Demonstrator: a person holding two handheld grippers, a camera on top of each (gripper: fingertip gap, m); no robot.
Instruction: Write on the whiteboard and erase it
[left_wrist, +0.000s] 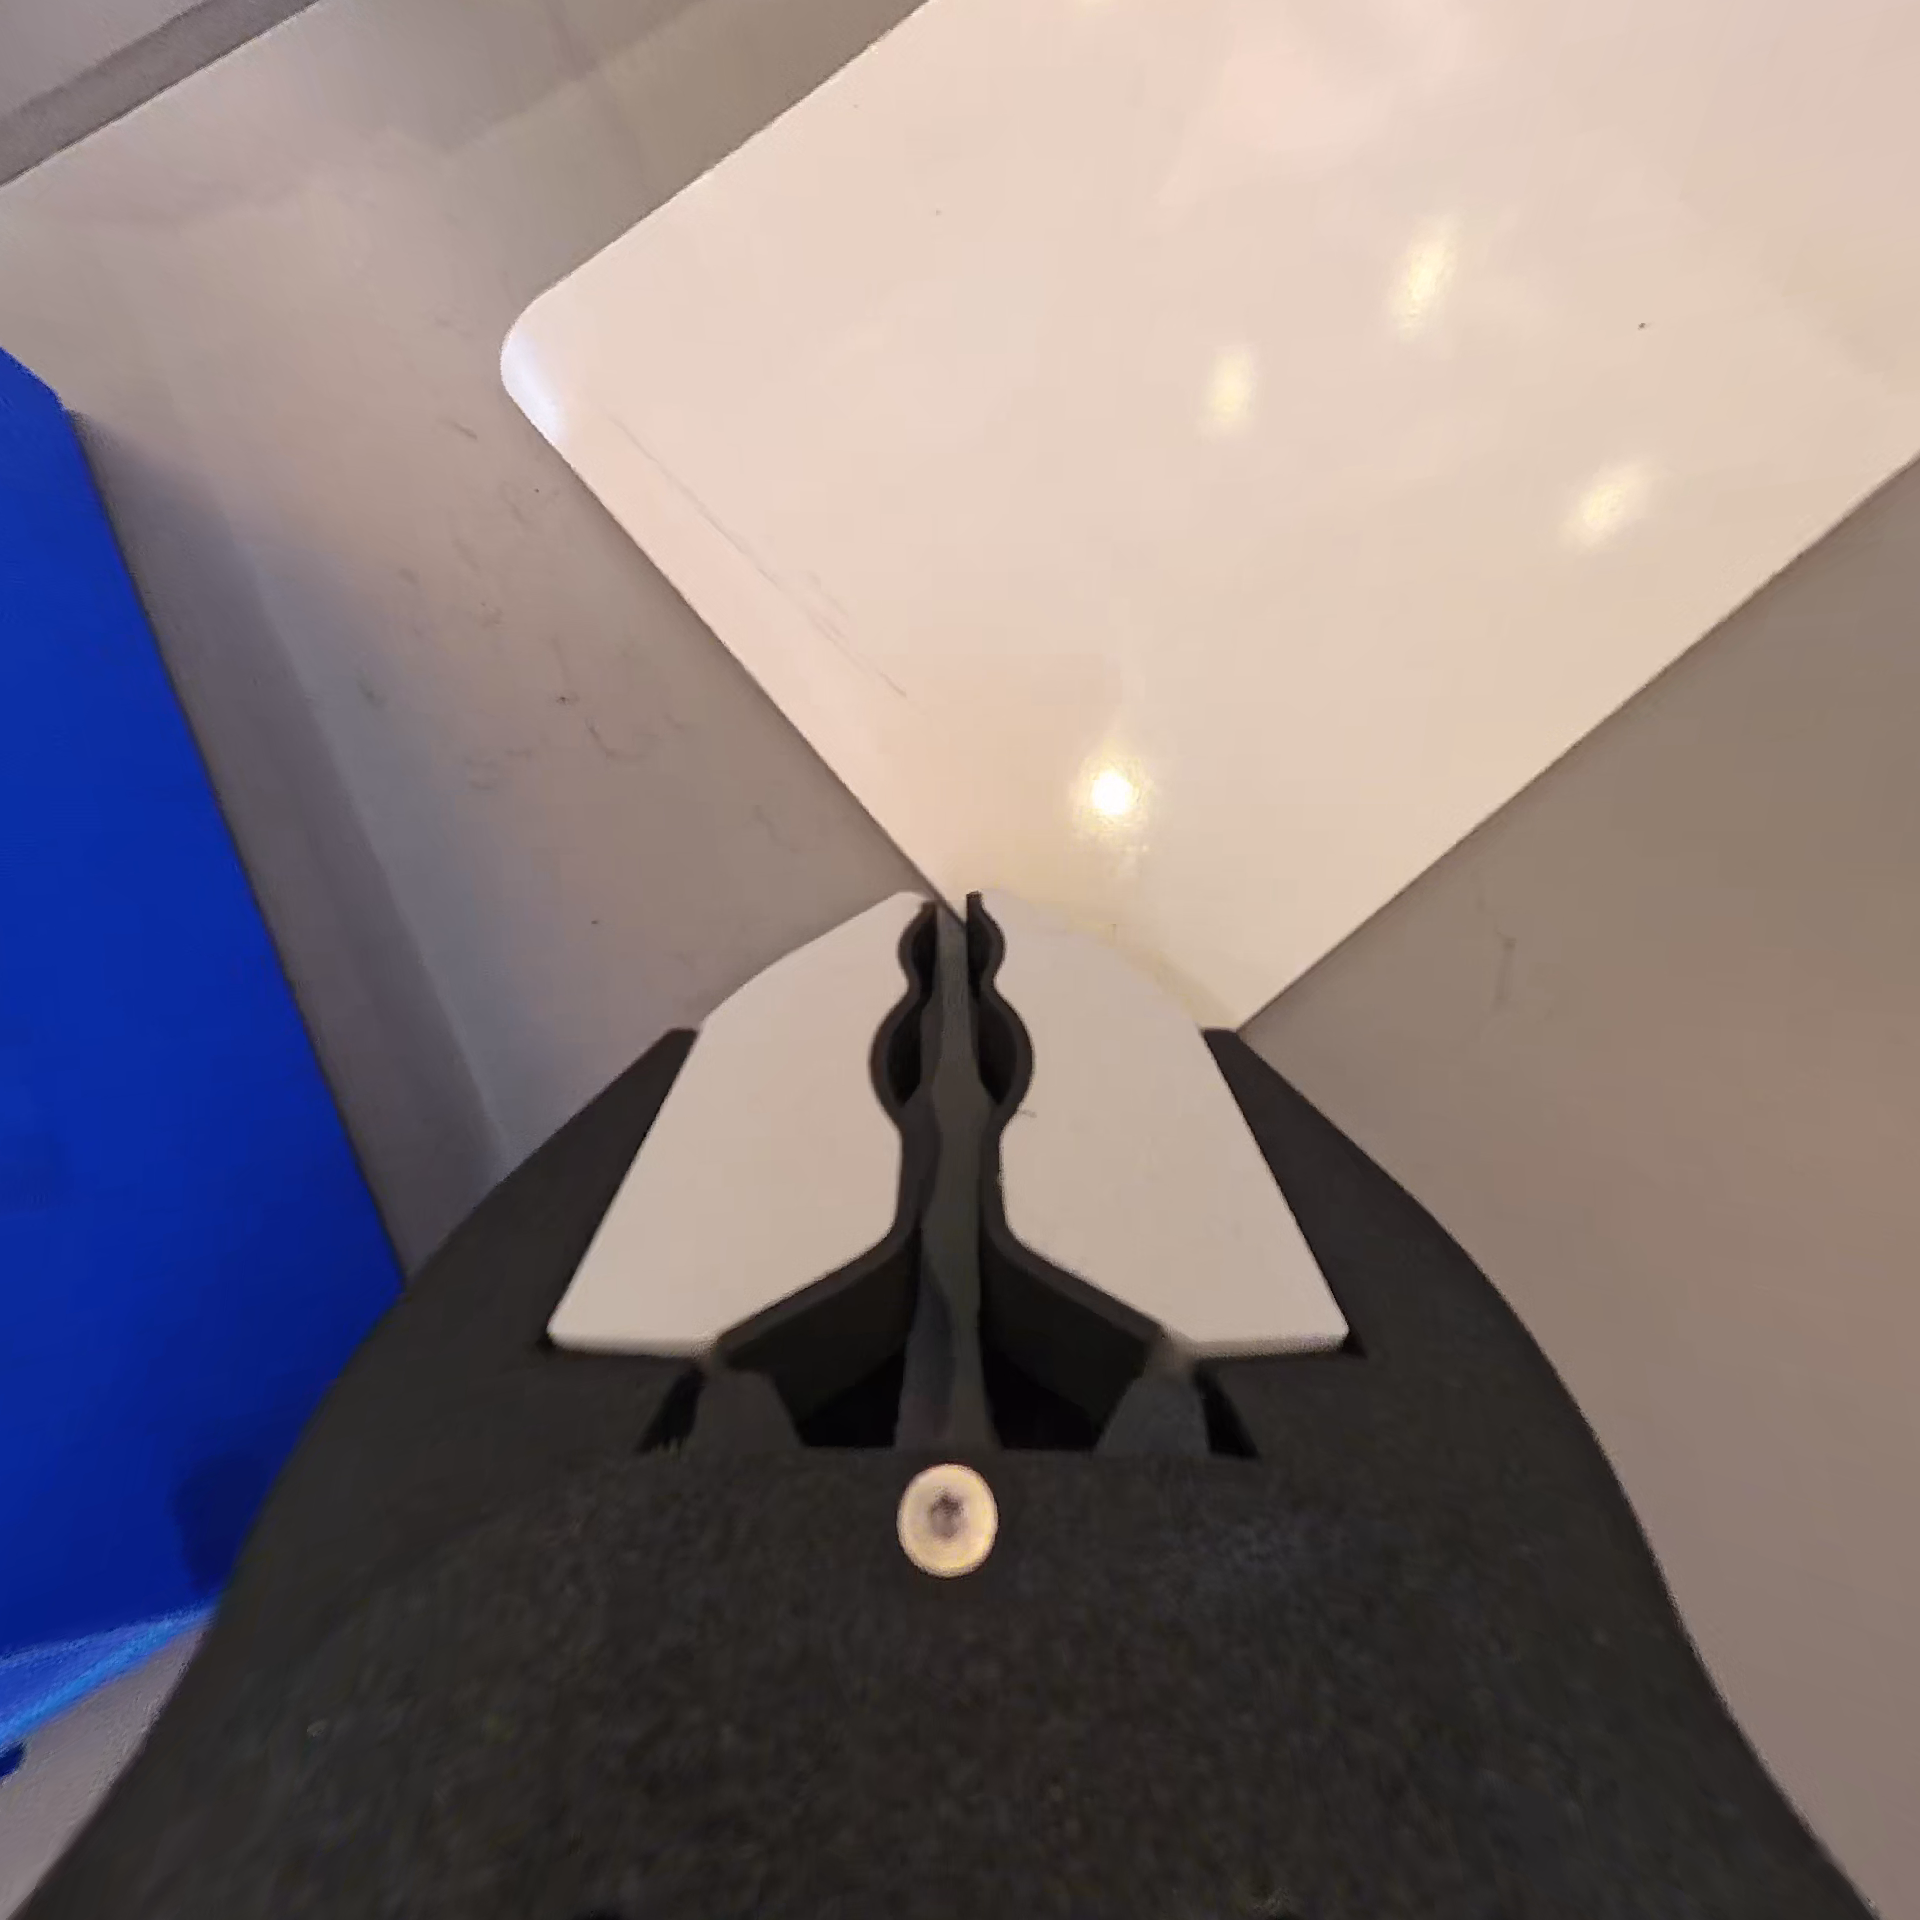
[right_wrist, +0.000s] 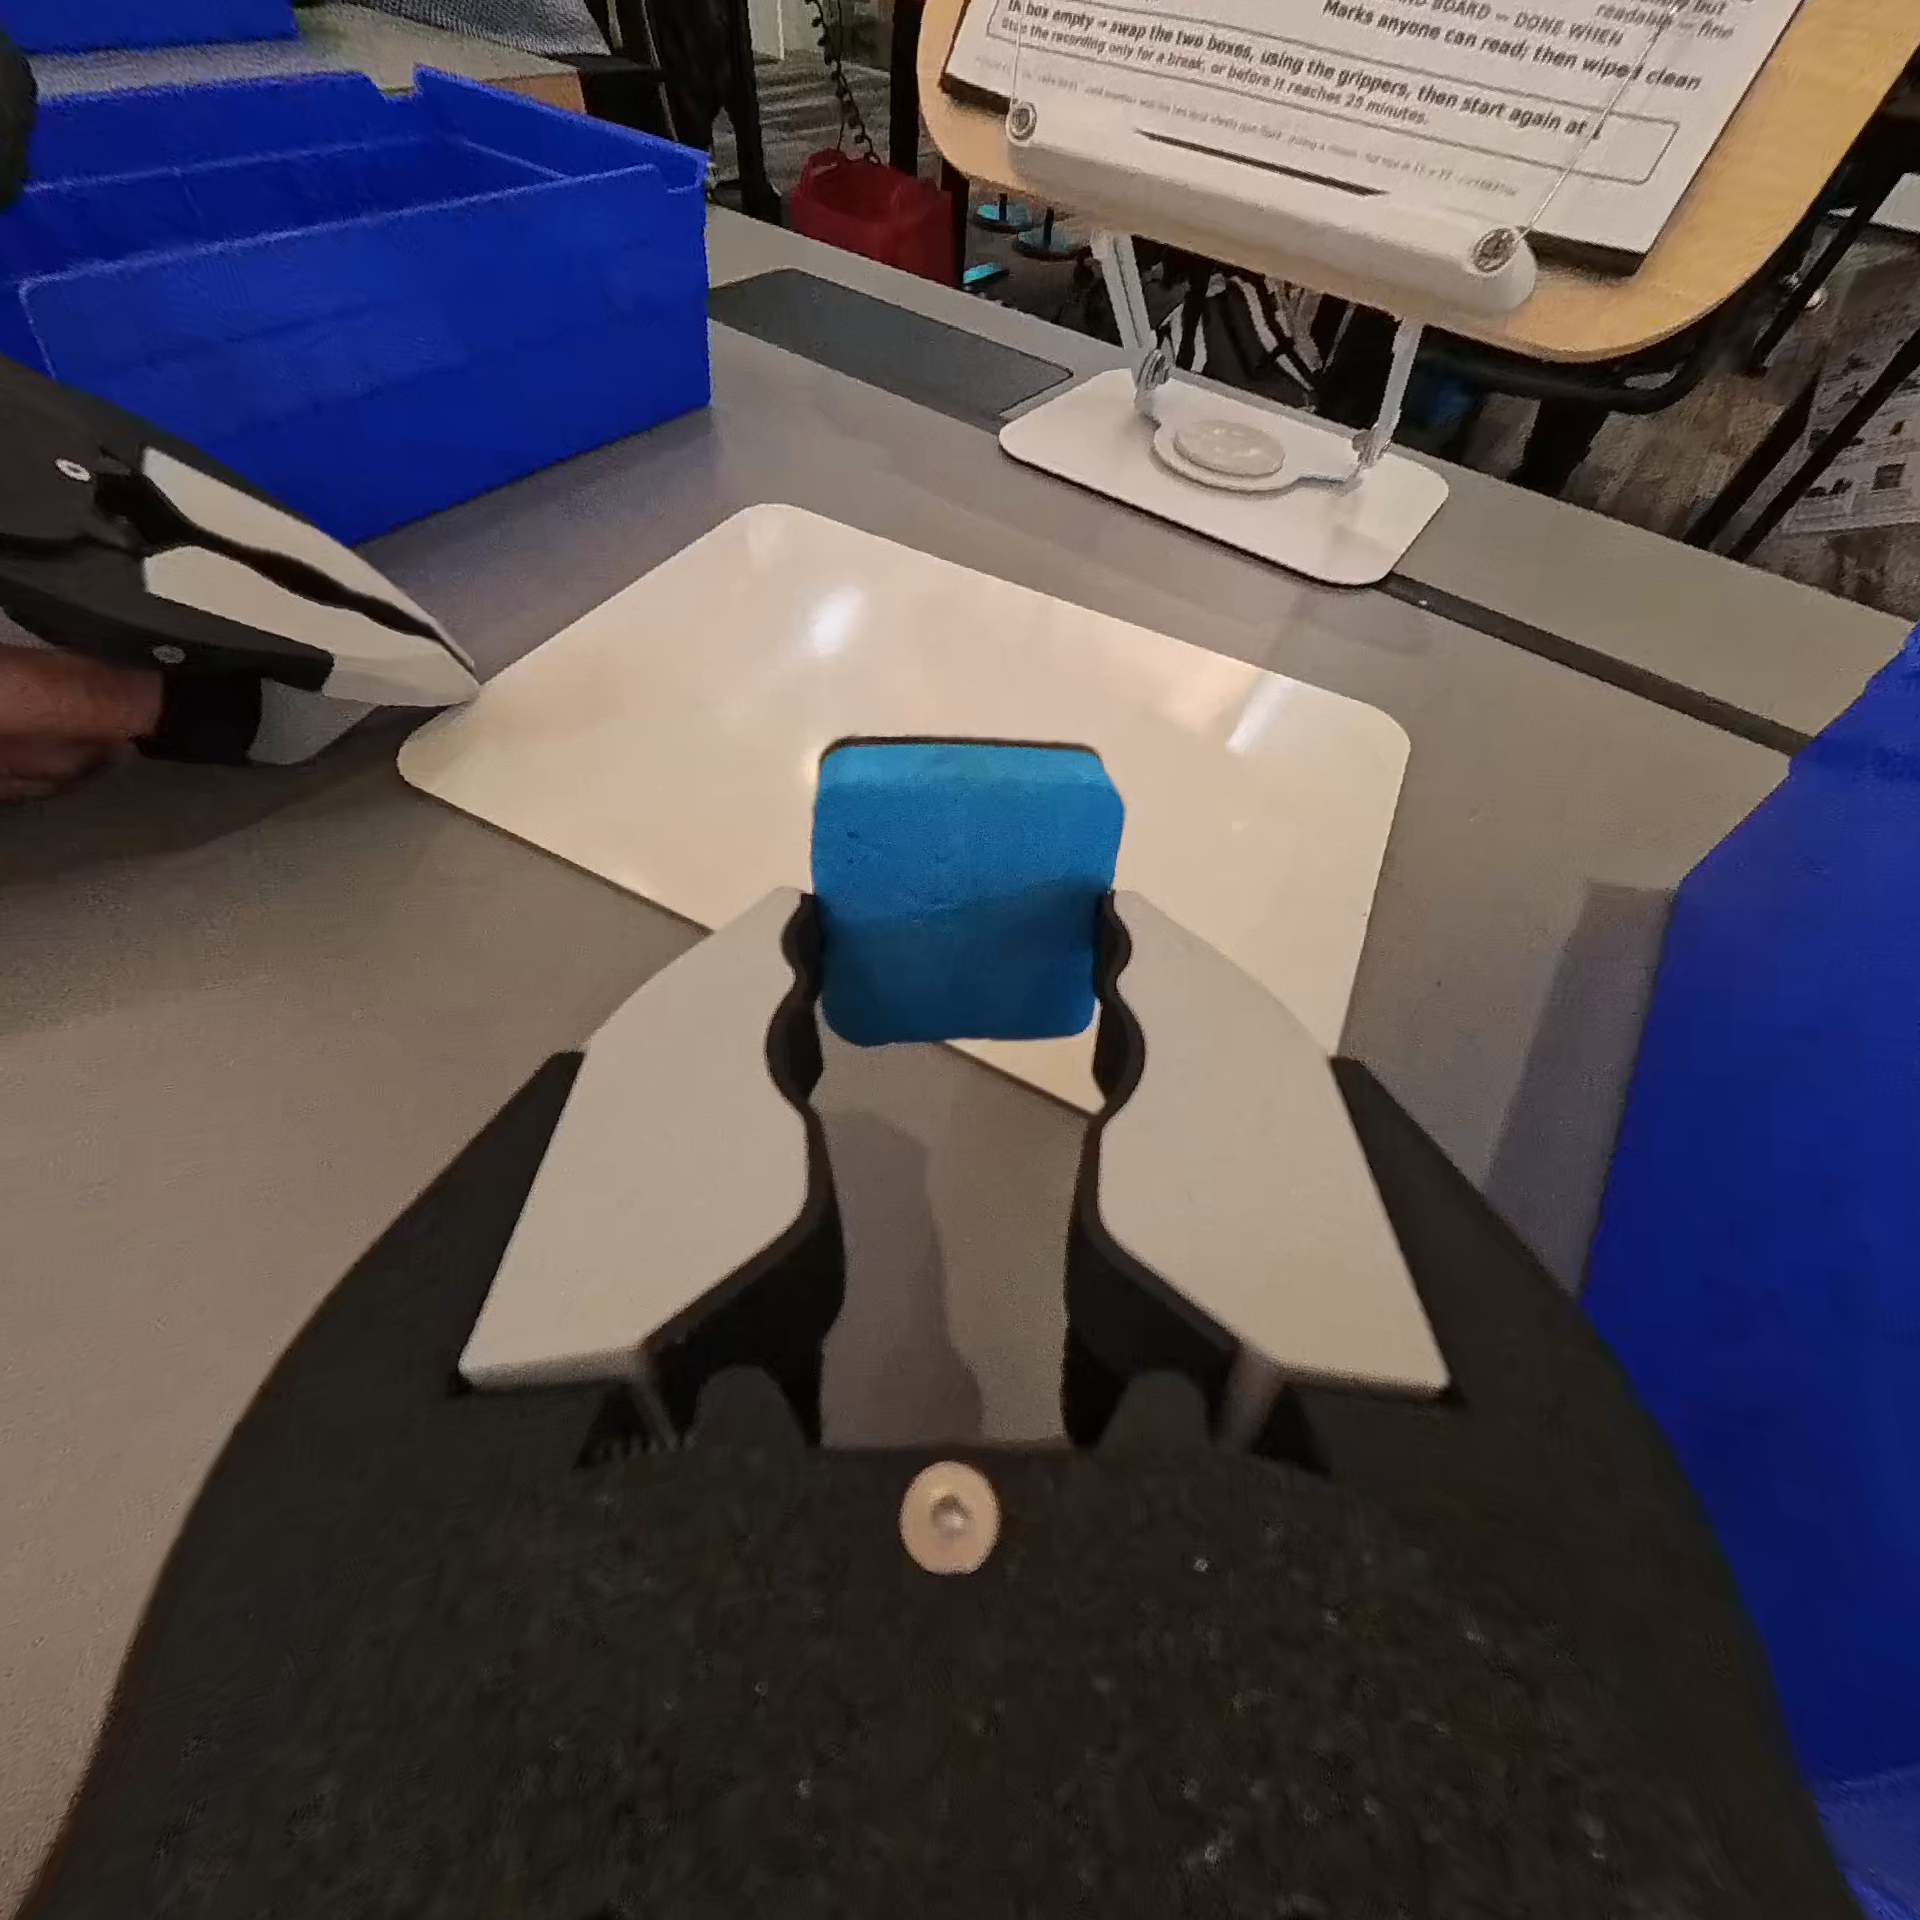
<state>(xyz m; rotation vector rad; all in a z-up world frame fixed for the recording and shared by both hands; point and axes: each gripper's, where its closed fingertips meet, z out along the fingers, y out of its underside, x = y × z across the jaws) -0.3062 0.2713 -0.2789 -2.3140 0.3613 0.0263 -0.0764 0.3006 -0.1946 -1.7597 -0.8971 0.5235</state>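
A white whiteboard (left_wrist: 1195, 499) with rounded corners lies flat on the grey table; I see no marks on it. It also shows in the right wrist view (right_wrist: 727, 686). My left gripper (left_wrist: 954, 906) is shut and empty, its tips at the board's near corner. It shows in the right wrist view (right_wrist: 457, 670) touching the board's left corner. My right gripper (right_wrist: 958, 935) is shut on a blue eraser block (right_wrist: 961, 873) and holds it over the board's near edge.
A blue bin (right_wrist: 364, 301) stands at the back left, its side also seen in the left wrist view (left_wrist: 125, 935). Another blue bin (right_wrist: 1787, 1247) is close on the right. A white stand (right_wrist: 1226, 478) with an instruction sheet stands behind the board. A hand (right_wrist: 52, 727) holds the left gripper.
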